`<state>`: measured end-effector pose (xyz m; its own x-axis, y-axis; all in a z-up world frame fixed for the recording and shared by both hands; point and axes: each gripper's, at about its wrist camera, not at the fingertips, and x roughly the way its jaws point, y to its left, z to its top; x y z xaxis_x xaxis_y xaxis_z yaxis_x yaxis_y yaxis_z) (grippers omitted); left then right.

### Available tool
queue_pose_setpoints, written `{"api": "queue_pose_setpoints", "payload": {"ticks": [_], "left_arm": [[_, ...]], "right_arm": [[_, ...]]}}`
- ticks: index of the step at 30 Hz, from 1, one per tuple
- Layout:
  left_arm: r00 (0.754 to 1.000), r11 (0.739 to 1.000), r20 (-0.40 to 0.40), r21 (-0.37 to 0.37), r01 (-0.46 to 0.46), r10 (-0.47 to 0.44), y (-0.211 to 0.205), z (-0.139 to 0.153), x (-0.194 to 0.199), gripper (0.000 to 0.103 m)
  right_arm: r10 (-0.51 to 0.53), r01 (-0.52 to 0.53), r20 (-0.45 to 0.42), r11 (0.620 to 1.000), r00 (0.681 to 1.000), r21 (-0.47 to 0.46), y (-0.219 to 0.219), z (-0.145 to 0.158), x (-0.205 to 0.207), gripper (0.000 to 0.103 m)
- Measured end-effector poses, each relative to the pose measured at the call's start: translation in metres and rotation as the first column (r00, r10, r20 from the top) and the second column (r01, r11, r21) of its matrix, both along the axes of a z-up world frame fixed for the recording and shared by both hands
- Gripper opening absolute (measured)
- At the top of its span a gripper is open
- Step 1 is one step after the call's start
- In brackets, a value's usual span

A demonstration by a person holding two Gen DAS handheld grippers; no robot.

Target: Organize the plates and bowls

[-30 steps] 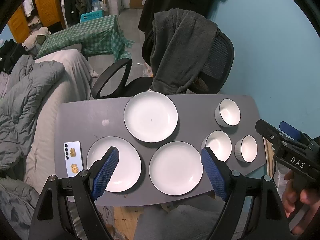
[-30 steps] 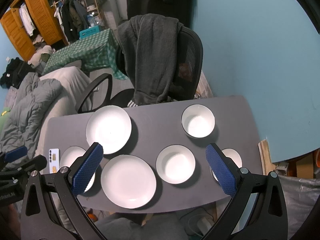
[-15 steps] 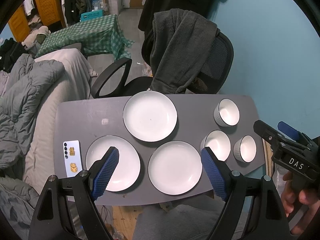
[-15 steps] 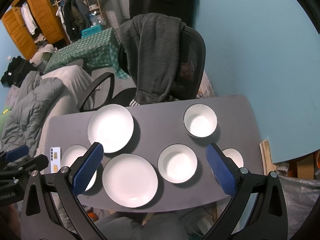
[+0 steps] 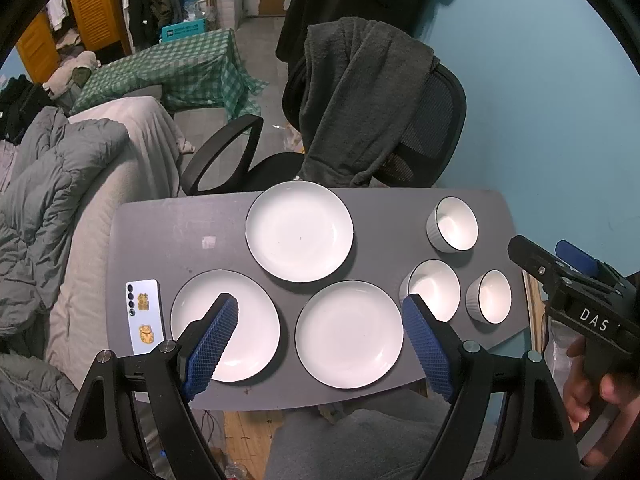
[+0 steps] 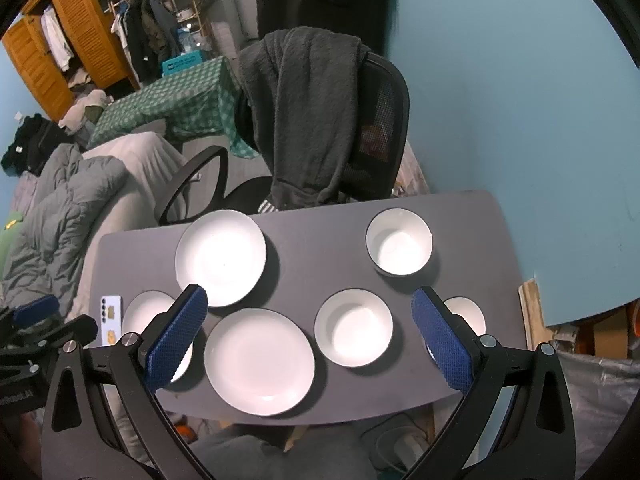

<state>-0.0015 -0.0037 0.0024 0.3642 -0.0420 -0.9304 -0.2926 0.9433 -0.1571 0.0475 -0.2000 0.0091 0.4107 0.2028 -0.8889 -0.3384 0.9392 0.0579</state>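
Left wrist view: the left gripper (image 5: 320, 332) hangs above the near edge of the grey table (image 5: 172, 236), its blue-padded fingers (image 5: 212, 338) spread wide and holding nothing. Between the pads, at 12 o'clock, lies the near middle plate (image 5: 349, 334); the left pad overlaps the near left plate (image 5: 240, 312) at 10 o'clock. Further up, at 12 o'clock, sits the far plate (image 5: 299, 231). The three white plates lie flat, close together but apart. At 2 o'clock three white bowls stand upright: the middle bowl (image 5: 434, 289) just beside the right pad, the small ribbed bowl (image 5: 489, 297) next to it, and the far bowl (image 5: 453, 229) beyond them. A phone (image 5: 145, 315) lies at 9 o'clock by the table's left edge. The right gripper (image 5: 560, 270) enters at 3 o'clock, held in a hand (image 5: 588, 396); whether it is open cannot be told here.

Right wrist view: the right gripper (image 6: 310, 336) is likewise spread wide and empty over the table's near side. Between its pads lie the near middle plate (image 6: 260, 362) and the middle bowl (image 6: 353, 328). Its right finger covers part of the small ribbed bowl (image 6: 466, 312). Beyond the table, at 12 o'clock, stands an office chair (image 6: 384, 120) draped with a dark fleece garment (image 6: 304, 112).
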Motion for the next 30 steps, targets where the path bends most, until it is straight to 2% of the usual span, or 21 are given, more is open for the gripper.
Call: {"api": "queue_pose_setpoints", "payload": {"ticks": [23, 30], "left_arm": [[1.0, 1.0, 0.003, -0.008, 0.005, -0.005, 0.004, -0.004, -0.004, 0.085], [1.0, 1.0, -0.013, 0.003, 0.006, -0.006, 0.012, -0.014, -0.006, 0.085]], "right_arm": [[0.003, -0.003, -0.007, 1.0, 1.0, -0.005, -0.001, 0.001, 0.001, 0.101], [0.004, -0.005, -0.012, 1.0, 1.0, -0.01, -0.002, -0.003, 0.004, 0.101]]}}
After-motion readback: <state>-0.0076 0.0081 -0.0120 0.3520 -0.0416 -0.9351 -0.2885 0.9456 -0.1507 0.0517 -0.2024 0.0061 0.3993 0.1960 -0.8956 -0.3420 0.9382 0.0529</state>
